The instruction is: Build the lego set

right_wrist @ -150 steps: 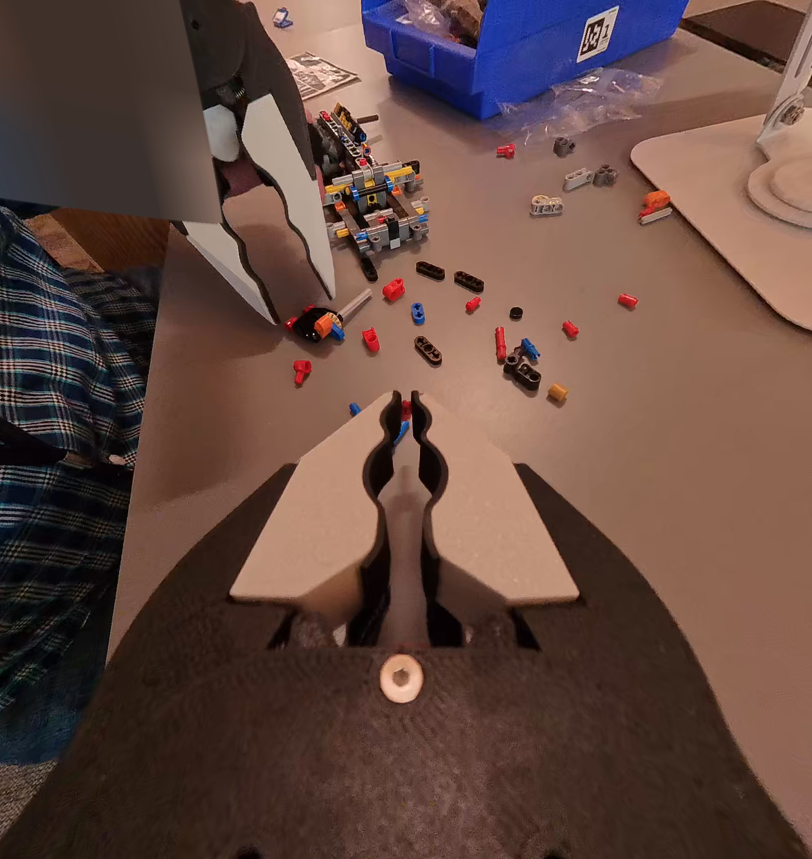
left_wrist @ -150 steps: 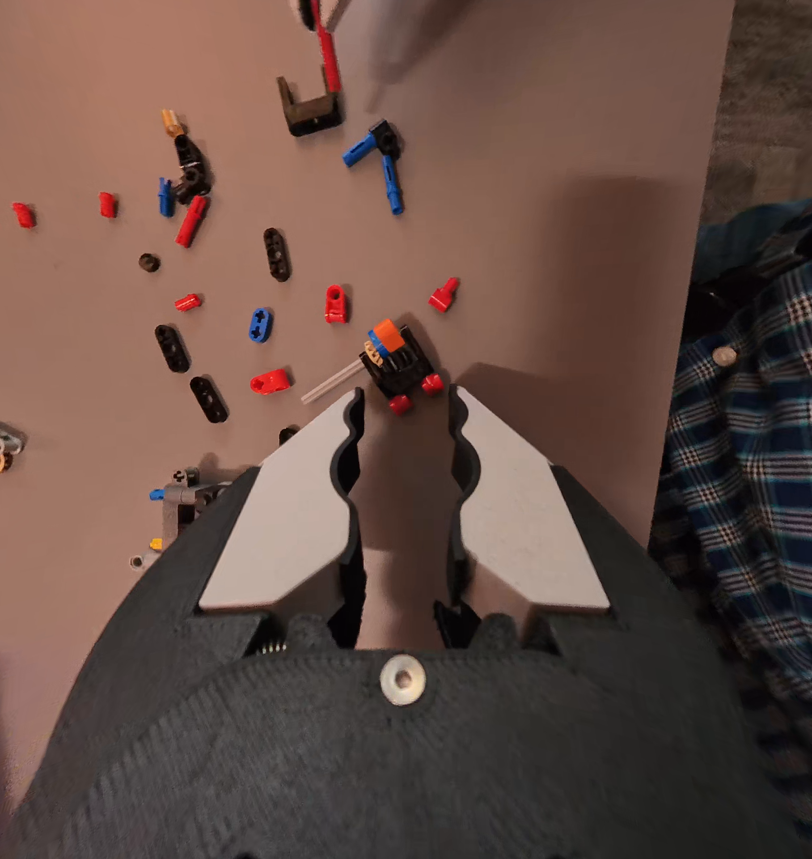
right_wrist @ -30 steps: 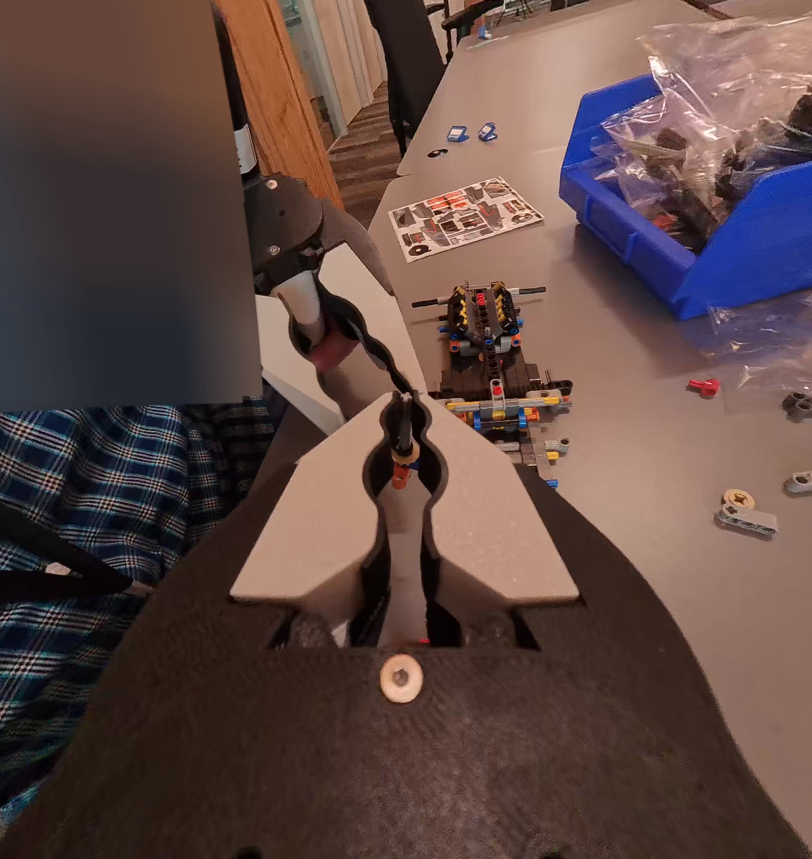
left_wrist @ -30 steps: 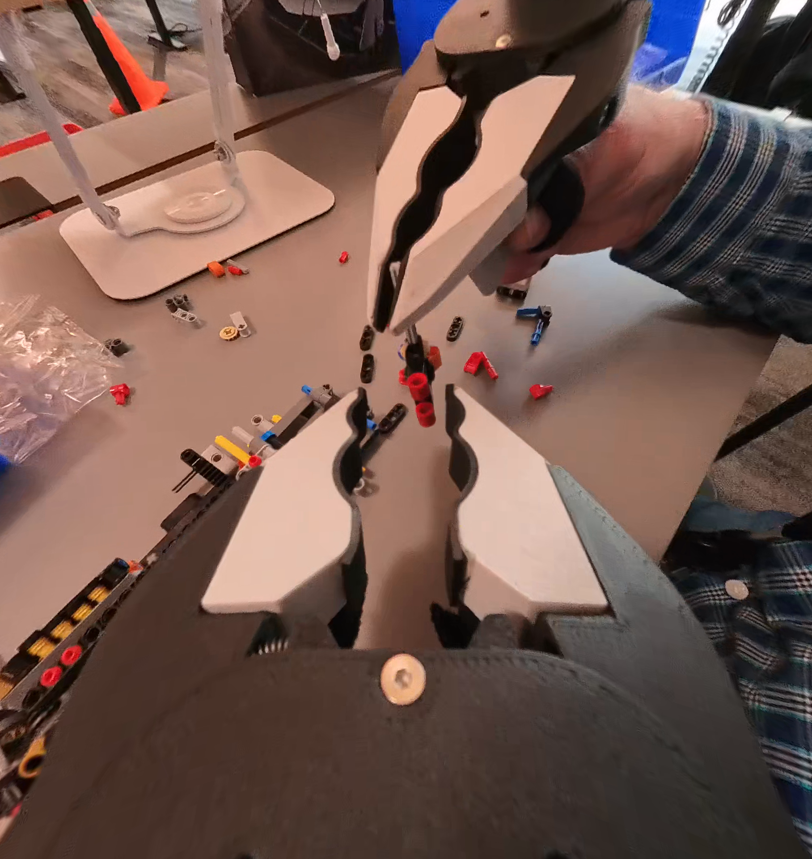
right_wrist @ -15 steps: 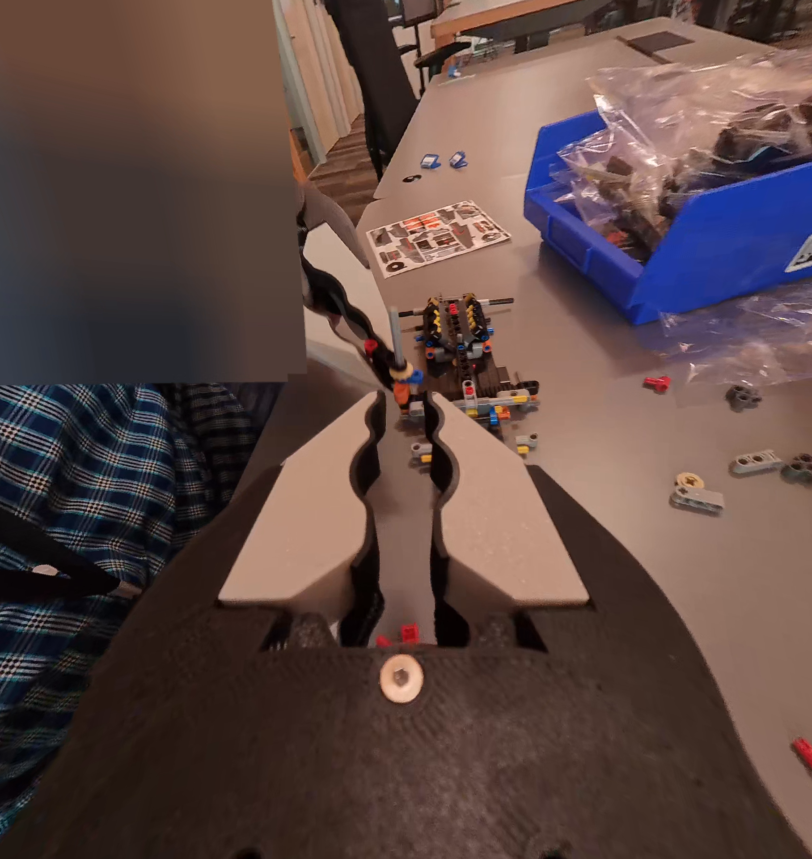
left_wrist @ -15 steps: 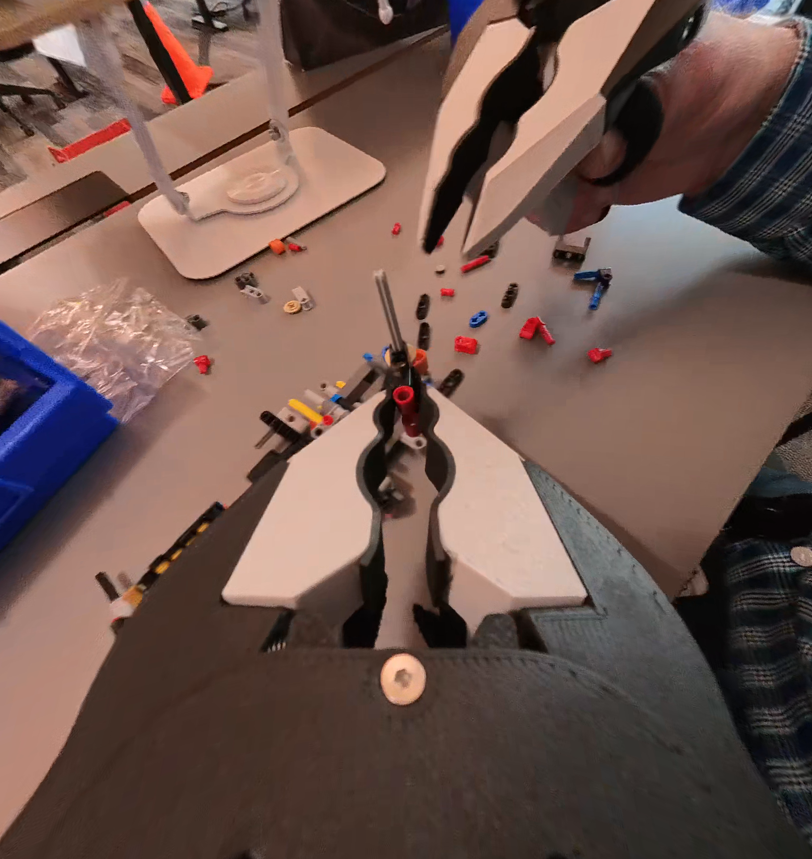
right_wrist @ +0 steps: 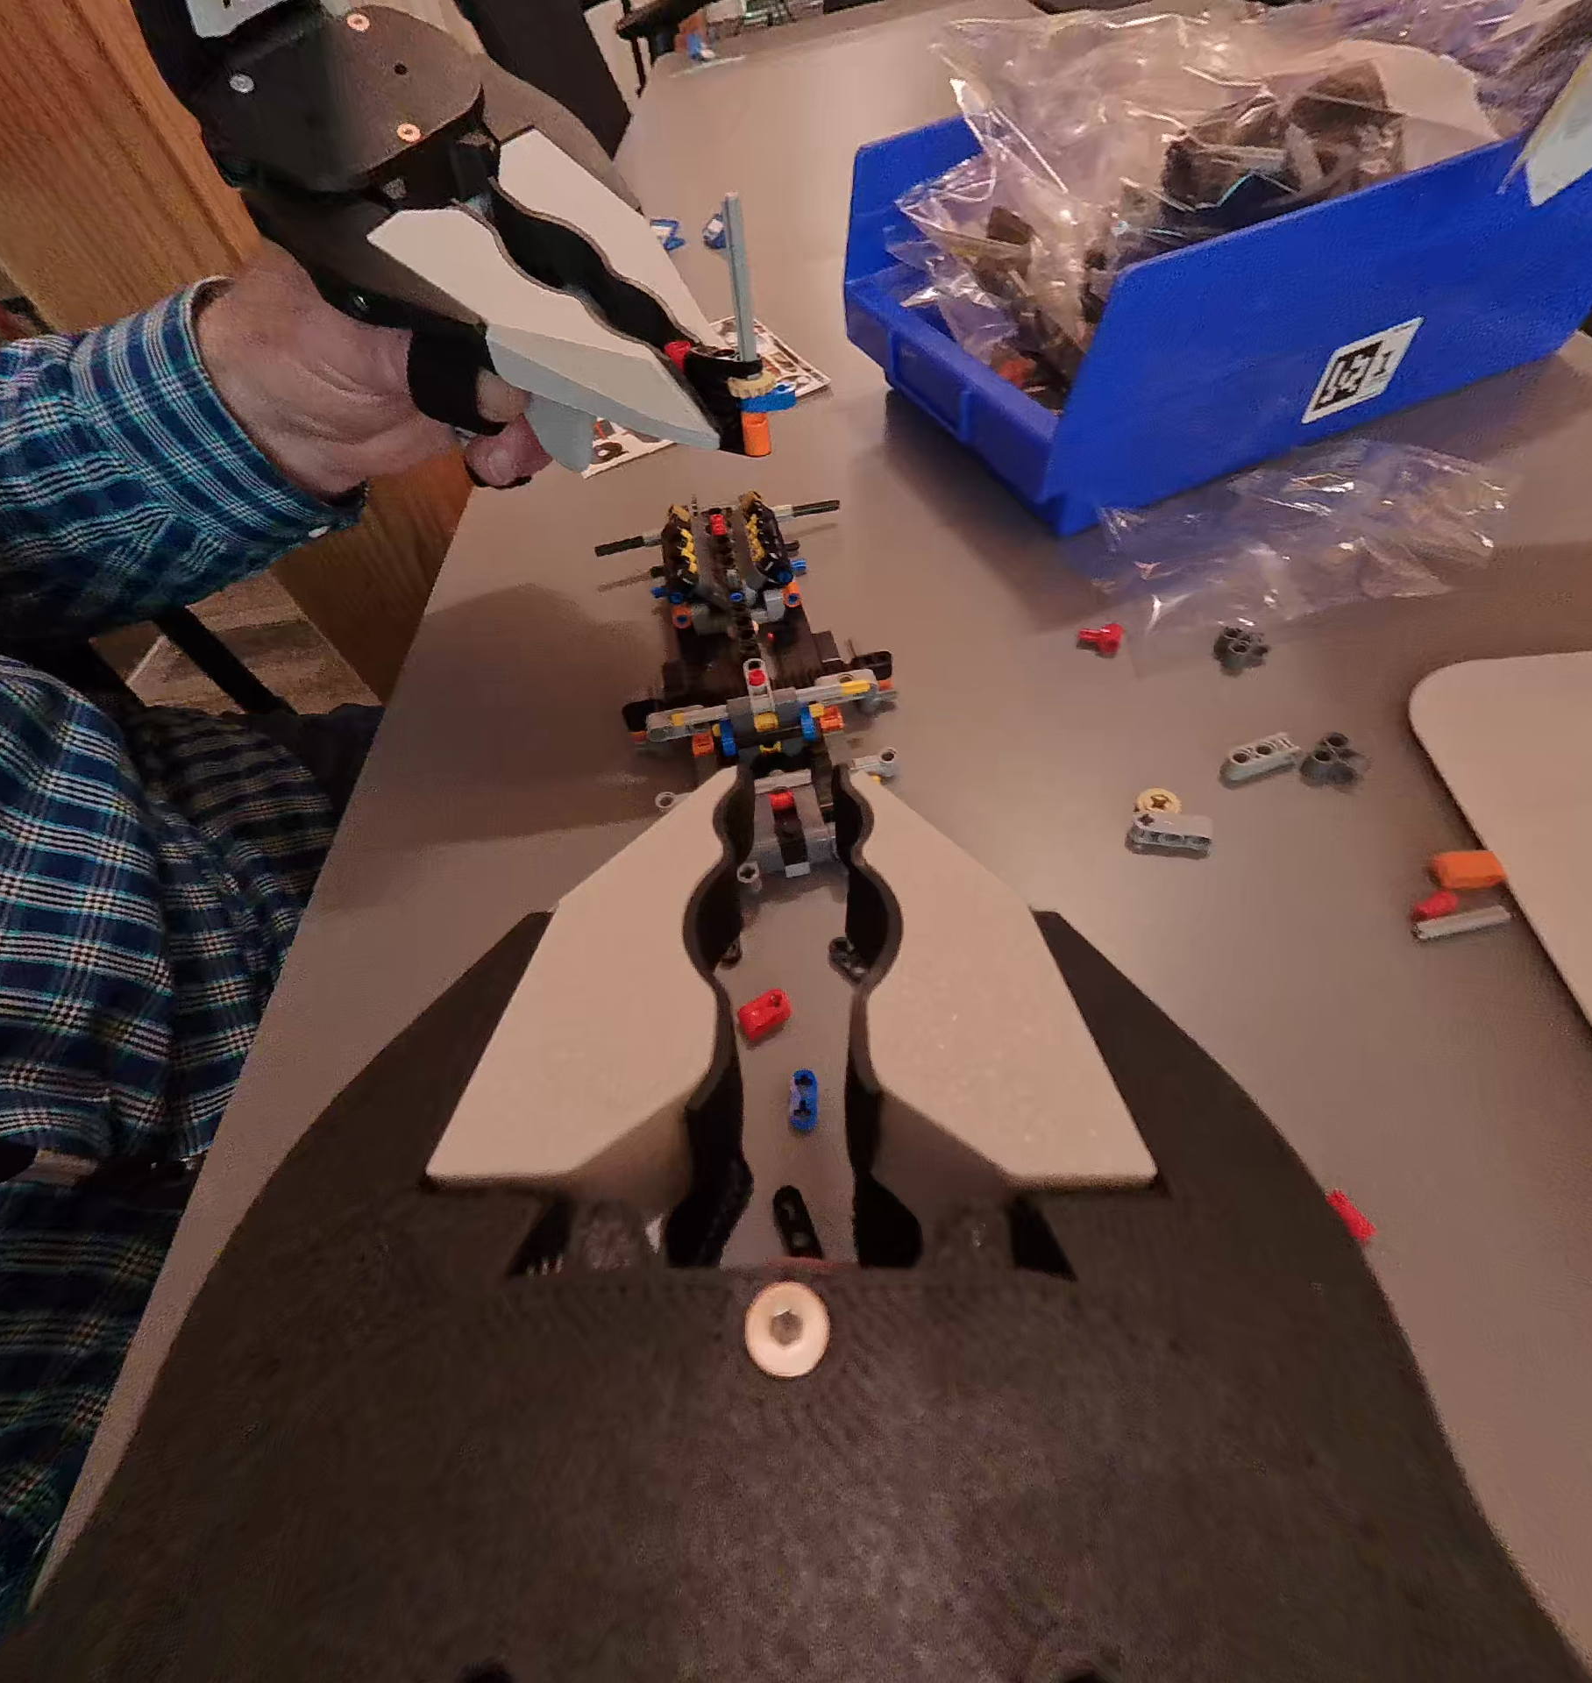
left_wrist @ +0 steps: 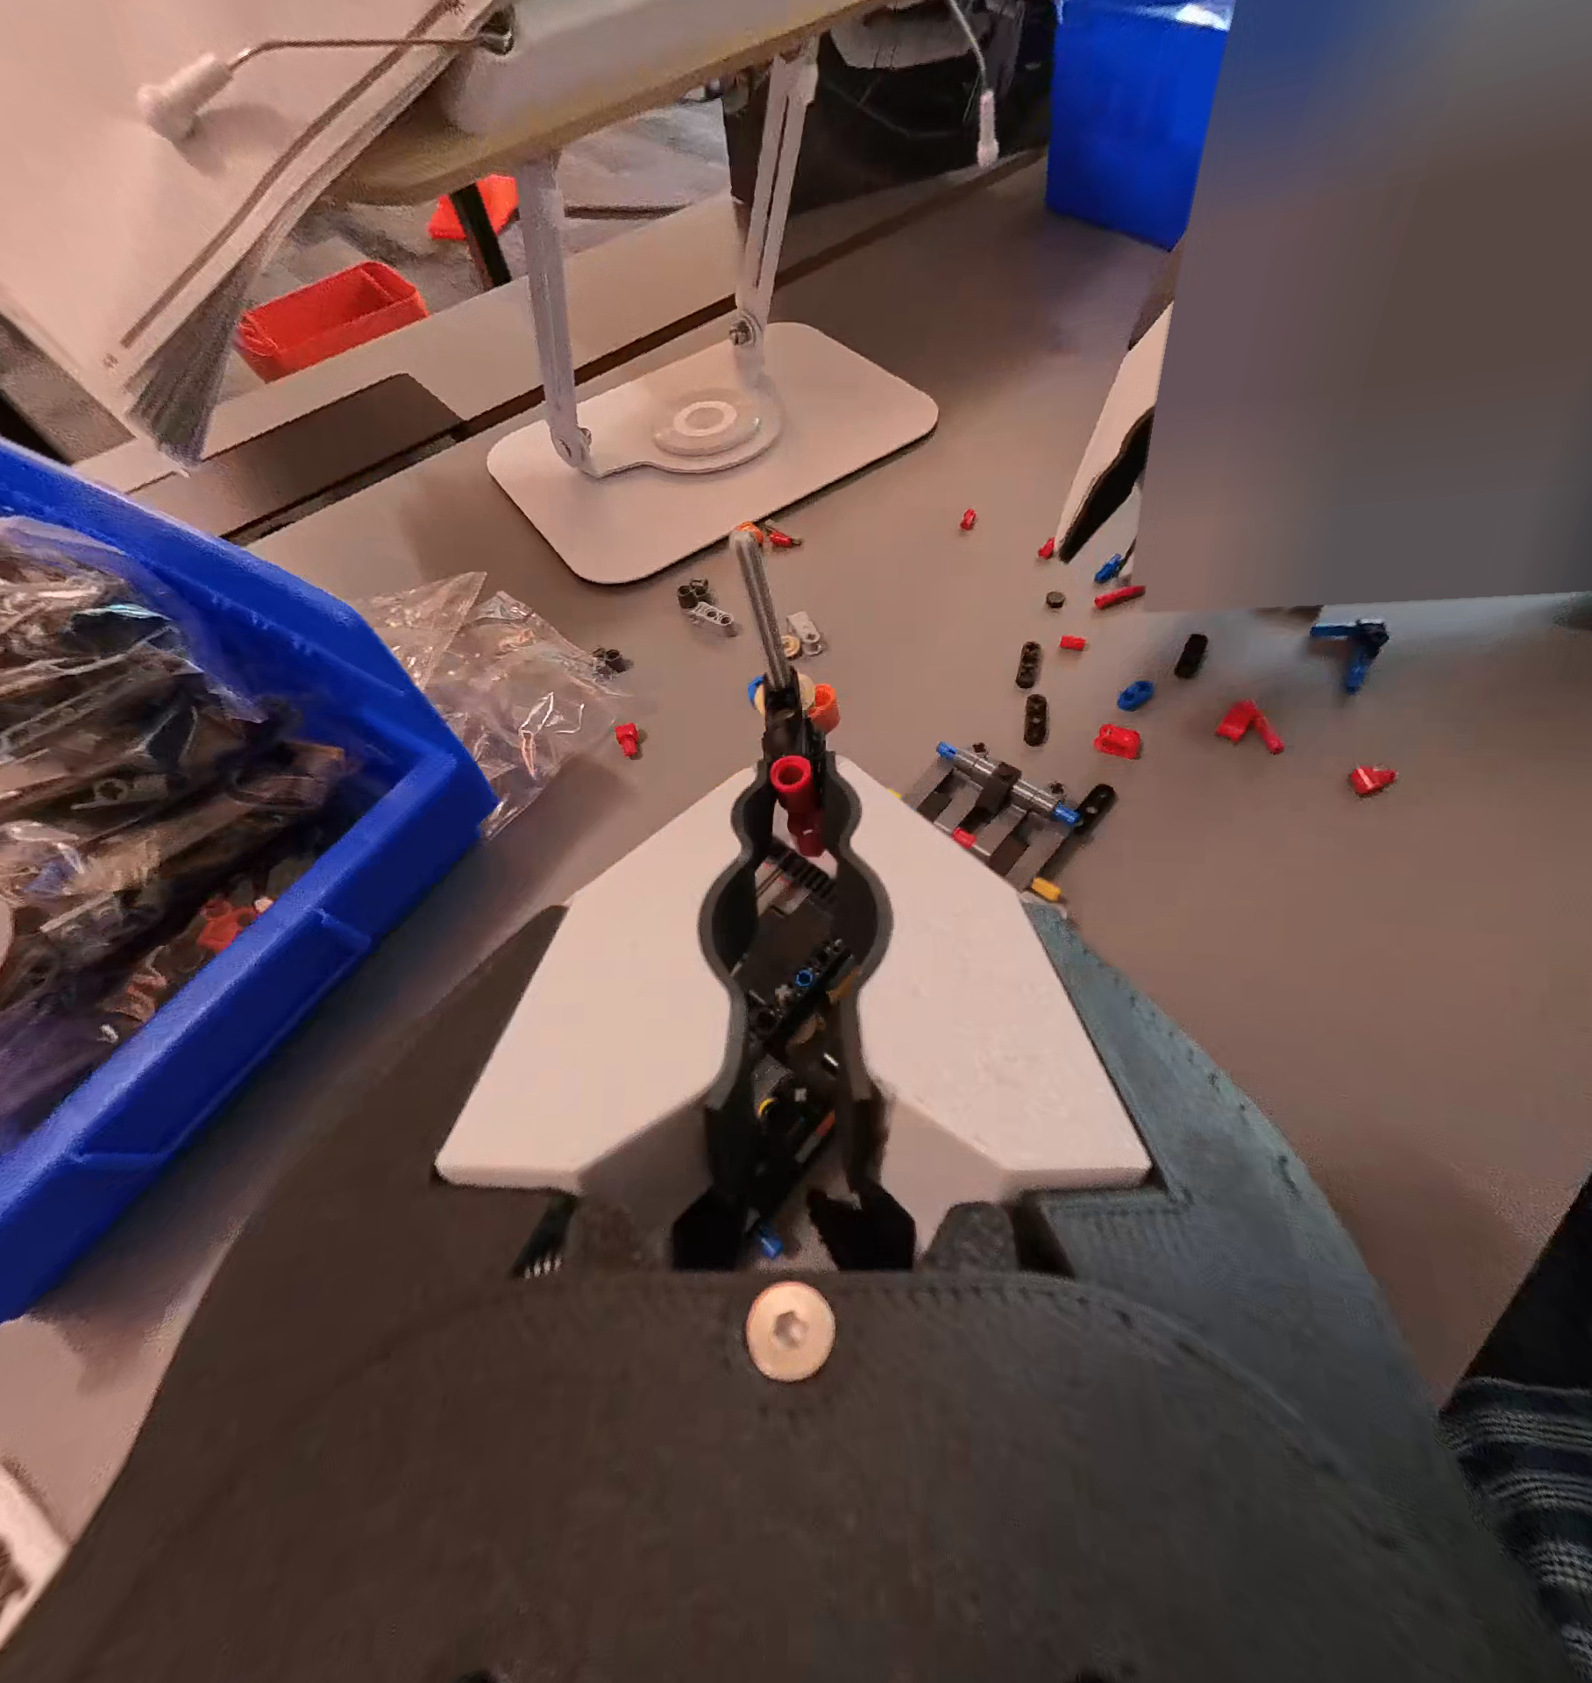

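— So what stood on the table (right_wrist: pixel 1138 1047)?
— A blue bin (right_wrist: pixel 1229 300) of bagged parts, then the long lego chassis (right_wrist: pixel 747 656) in front of the right gripper (right_wrist: pixel 790 788), whose jaws were apart and empty.
— And the left gripper (left_wrist: pixel 794 774)?
— Above the chassis, it was clamped on a small sub-assembly (left_wrist: pixel 788 719) with a grey axle (left_wrist: pixel 761 601) pointing up

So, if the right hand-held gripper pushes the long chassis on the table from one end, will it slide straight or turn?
Probably it turns. The chassis is long and narrow, with axles sticking out sideways that may catch. It looks light and could skid on the smooth table. Protruding pins might pop loose.
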The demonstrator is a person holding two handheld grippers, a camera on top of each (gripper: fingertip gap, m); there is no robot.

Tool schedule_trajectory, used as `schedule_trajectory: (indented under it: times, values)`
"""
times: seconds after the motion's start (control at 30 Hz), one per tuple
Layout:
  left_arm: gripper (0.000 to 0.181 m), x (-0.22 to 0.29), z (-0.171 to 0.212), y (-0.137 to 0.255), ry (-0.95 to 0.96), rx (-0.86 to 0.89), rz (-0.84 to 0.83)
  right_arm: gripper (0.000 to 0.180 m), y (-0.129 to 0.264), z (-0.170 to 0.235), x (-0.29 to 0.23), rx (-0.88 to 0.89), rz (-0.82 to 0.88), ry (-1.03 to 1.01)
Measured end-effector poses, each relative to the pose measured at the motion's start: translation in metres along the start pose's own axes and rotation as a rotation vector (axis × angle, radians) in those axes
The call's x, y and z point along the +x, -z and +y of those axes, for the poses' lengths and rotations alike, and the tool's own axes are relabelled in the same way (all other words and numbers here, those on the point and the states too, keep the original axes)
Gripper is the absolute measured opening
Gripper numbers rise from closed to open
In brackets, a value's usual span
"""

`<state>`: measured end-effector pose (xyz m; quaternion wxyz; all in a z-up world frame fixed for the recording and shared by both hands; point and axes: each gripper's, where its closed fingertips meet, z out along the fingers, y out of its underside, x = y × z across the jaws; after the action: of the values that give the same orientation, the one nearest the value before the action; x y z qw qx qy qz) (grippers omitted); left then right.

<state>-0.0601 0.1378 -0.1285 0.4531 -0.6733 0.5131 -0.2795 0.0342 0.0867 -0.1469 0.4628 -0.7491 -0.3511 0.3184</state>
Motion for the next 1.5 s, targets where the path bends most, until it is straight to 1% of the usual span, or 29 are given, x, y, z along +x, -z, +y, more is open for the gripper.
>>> schedule_trajectory:
  times: [0.1,0.43,0.57,0.63,0.8,0.93,1.17,1.33,1.47,1.5]
  values:
    - [0.008,0.004,0.002,-0.005,-0.008,0.010,0.023,0.014,0.001,0.001,0.004,0.000,0.016,0.001]
    - [0.008,0.010,0.006,-0.014,-0.120,0.001,-0.011,0.014,0.000,0.003,0.005,-0.008,0.023,-0.001]
    - [0.008,0.013,0.006,-0.014,-0.095,0.011,0.007,0.015,0.001,0.002,0.005,0.002,0.022,-0.004]
    - [0.008,0.016,0.003,-0.015,-0.050,0.031,0.039,0.019,0.001,-0.002,0.003,0.022,0.016,-0.006]
    - [0.008,0.034,-0.005,-0.017,0.011,0.059,0.138,0.020,-0.001,-0.016,-0.008,0.091,-0.011,0.020]
    - [0.007,0.051,-0.011,-0.023,0.008,0.070,0.190,0.020,-0.004,-0.017,-0.014,0.093,-0.024,0.038]
    - [0.007,0.067,-0.018,-0.029,0.078,0.105,0.272,0.030,-0.007,-0.021,-0.022,0.108,-0.022,0.088]
    - [0.007,0.084,-0.026,-0.026,0.191,0.147,0.421,0.036,-0.012,-0.024,-0.029,0.124,-0.042,0.095]
    - [0.007,0.097,-0.032,-0.021,0.240,0.192,0.531,0.028,-0.009,-0.032,-0.043,0.192,-0.170,0.010]
    - [0.007,0.097,-0.035,-0.019,0.255,0.212,0.552,0.018,-0.006,-0.035,-0.047,0.217,-0.218,-0.020]
